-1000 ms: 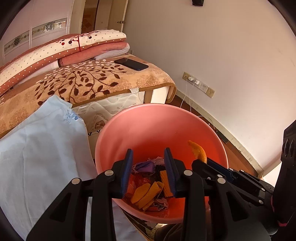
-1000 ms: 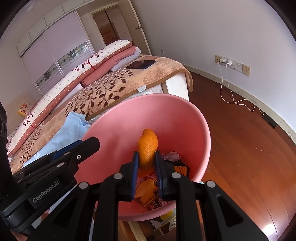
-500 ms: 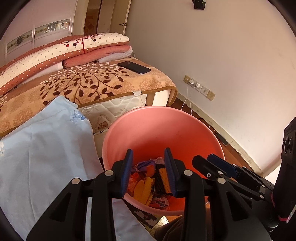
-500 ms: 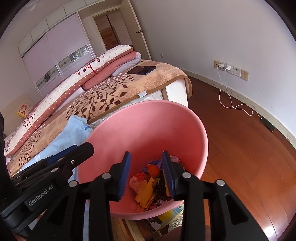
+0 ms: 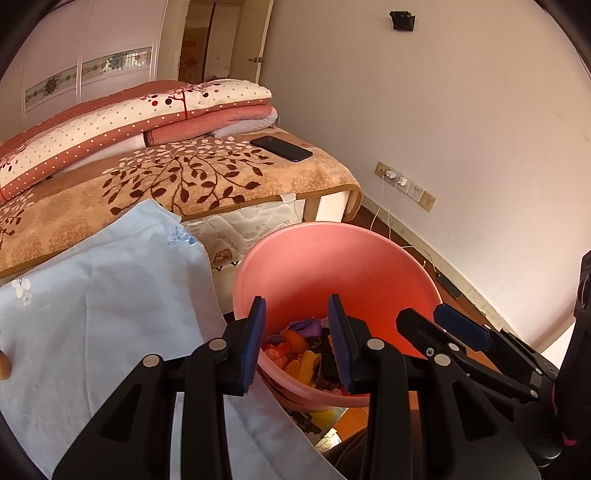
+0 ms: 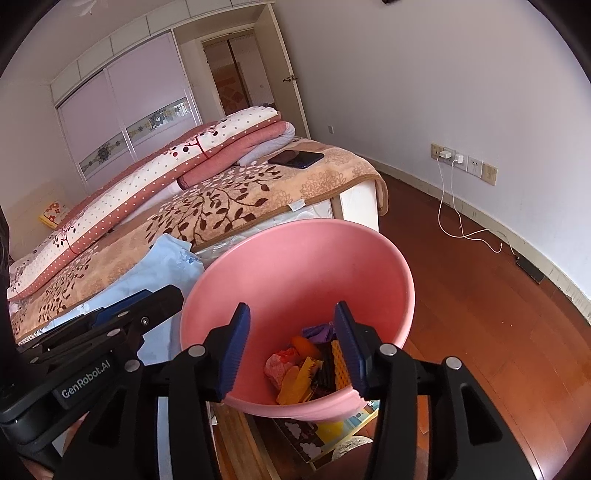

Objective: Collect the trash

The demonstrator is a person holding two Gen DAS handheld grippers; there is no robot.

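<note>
Both grippers angled down over pink basin (image 6: 369, 258). Right gripper (image 6: 291, 349) jaws just opened, empty; orange peel (image 6: 304, 345), earlier pinched, now among trash in basin. Left gripper (image 5: 297, 341) parted, empty, unchanged.

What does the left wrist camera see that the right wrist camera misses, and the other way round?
Only the left wrist view shows the small dark fixture high on the wall.

Only the right wrist view shows the sliding wardrobe doors in full, a yellow patterned cushion by the bed, and a wide stretch of wooden floor.

Both show the pink bin holding orange peel and scraps, the phone on the bed blanket, the light blue cloth, and wall sockets with a white cable.
</note>
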